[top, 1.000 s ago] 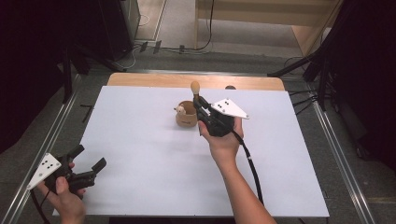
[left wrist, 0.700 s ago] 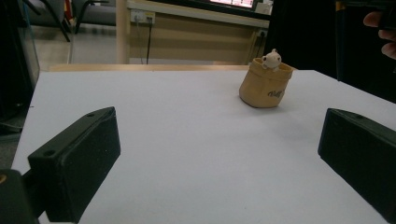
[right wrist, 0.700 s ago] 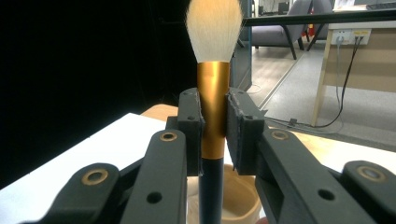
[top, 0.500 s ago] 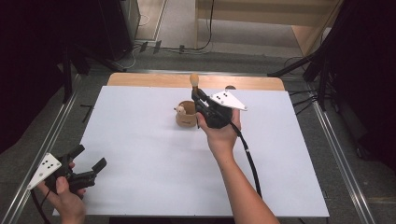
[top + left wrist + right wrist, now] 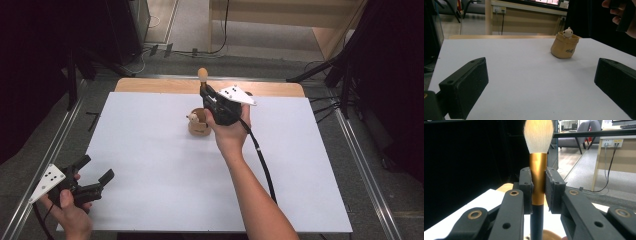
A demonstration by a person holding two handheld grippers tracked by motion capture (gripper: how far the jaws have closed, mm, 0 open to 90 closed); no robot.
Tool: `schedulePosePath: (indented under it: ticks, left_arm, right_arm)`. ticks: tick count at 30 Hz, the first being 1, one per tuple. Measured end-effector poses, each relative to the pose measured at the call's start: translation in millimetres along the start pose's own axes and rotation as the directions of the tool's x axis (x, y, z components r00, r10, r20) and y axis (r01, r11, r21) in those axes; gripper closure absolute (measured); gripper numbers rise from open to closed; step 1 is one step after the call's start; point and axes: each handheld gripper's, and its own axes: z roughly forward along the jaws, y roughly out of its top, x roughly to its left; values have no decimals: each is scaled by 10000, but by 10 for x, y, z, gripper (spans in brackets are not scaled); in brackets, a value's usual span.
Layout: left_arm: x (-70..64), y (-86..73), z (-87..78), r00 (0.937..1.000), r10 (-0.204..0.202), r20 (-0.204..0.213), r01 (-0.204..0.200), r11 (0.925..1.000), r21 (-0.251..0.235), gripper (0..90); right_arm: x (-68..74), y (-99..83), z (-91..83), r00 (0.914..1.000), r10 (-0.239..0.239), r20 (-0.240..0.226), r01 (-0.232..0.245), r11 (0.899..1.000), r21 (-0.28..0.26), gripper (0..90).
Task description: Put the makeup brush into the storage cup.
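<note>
My right gripper is raised above the far middle of the white table, shut on a makeup brush. The brush stands upright, pale bristles on top, gold ferrule clamped between the jaws, dark handle below. Its tip shows above the gripper in the high view. Just below and left of that gripper sits a small tan pouch with a little white bear figure peeking from its rim. My left gripper rests at the table's near left corner, open and holding nothing, its jaws facing the pouch.
A bare wooden strip runs along the table's far edge. Metal rails flank the table on both sides. Cables and dark stands lie on the floor beyond. A black cable trails from the right gripper along the forearm.
My right gripper has lifted the brush higher and slightly away from the pouch. The left gripper has stayed put.
</note>
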Motion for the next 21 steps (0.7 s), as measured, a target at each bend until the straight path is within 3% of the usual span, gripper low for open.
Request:
schedulePosePath:
  ticks: [10,15,21]
  left_arm:
    - [-10,5,-4,10000,11,86,-11,10000,-71,0]
    - [-7,6,-7,10000,2,93,-2,10000,-78,0]
    - [-20,12,-5,9999,31,126,-29,9999,-114,0]
  right_arm:
    - [-44,45,165,9996,-110,271,114,9998,-145,789]
    - [-107,34,235,9989,211,410,-202,9995,-236,788]
    - [-140,1,324,9982,-92,597,105,9997,-217,788]
